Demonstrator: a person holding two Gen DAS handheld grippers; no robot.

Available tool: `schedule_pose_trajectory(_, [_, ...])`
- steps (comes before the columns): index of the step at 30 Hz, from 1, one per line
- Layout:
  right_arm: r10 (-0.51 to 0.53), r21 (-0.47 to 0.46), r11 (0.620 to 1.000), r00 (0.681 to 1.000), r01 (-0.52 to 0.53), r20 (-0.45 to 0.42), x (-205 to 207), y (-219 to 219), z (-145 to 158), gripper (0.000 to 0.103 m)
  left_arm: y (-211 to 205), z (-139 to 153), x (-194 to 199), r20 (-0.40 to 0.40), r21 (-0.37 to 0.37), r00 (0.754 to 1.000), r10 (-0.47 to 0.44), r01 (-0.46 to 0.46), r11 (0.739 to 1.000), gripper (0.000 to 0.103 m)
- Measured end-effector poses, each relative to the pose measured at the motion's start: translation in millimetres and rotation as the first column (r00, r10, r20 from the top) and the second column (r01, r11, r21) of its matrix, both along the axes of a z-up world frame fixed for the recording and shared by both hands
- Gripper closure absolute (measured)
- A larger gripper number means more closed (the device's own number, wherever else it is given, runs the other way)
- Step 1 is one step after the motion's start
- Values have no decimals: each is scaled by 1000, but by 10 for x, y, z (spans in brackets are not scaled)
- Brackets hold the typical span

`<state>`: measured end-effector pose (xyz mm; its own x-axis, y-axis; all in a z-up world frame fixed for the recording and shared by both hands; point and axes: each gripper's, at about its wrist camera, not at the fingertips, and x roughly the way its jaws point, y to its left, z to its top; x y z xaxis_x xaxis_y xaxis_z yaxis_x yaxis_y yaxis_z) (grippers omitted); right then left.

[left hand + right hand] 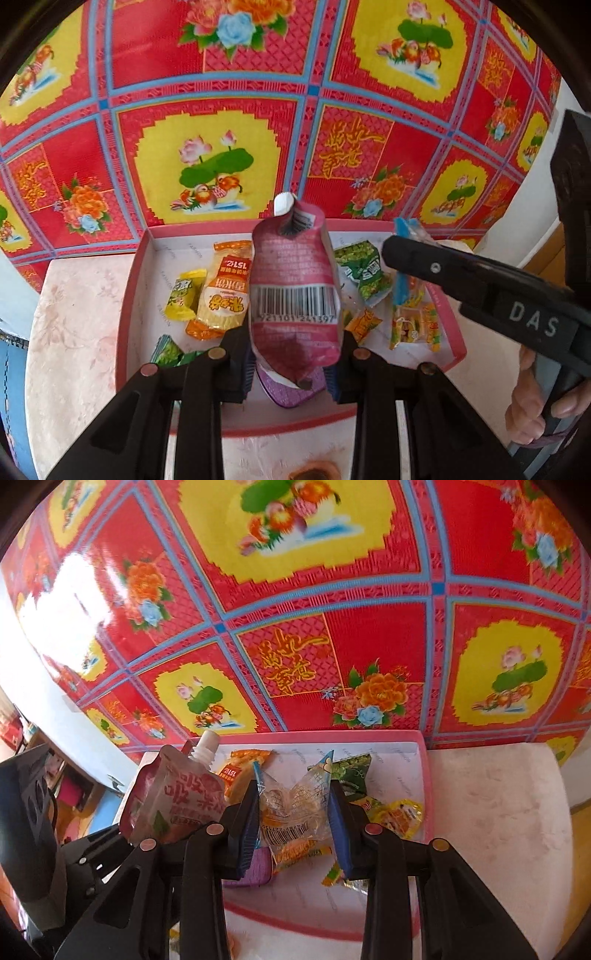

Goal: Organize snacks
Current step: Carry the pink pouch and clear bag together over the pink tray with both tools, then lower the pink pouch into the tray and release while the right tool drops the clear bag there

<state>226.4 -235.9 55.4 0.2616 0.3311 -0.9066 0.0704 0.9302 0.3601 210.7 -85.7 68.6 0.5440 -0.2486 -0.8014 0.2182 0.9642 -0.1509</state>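
Observation:
My left gripper (295, 363) is shut on a pink spouted jelly pouch (295, 291) and holds it upright above the pink-rimmed box (127, 295). The pouch also shows at the left of the right wrist view (173, 801). My right gripper (293, 818) is shut on a clear snack packet with blue edges (295, 801), above the same box (424, 775). In the left wrist view the right gripper's finger (443, 266) reaches in from the right with the blue-edged packet (402, 288). Several snacks lie in the box: a yellow candy (183, 297), an orange-yellow packet (221, 291), green packets (364, 273).
The box sits on a pale pink floral surface (74, 332). A red, yellow and blue flowered mat (207, 110) fills the background. A purple item (291, 391) lies in the box under the pouch. A hand (535, 398) holds the right gripper's handle.

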Motion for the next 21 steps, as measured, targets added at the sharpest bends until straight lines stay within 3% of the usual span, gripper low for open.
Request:
schedule_pose_trajectory(12, [13, 5, 1000, 1000, -13, -18, 123, 150, -322, 67, 64, -252, 281, -52, -22, 998, 25, -26, 999, 72])
schedule_pose_trajectory(21, [23, -5, 1000, 999, -23, -46, 223, 288, -516, 66, 91, -245, 343, -33, -63, 999, 33, -35, 997, 72])
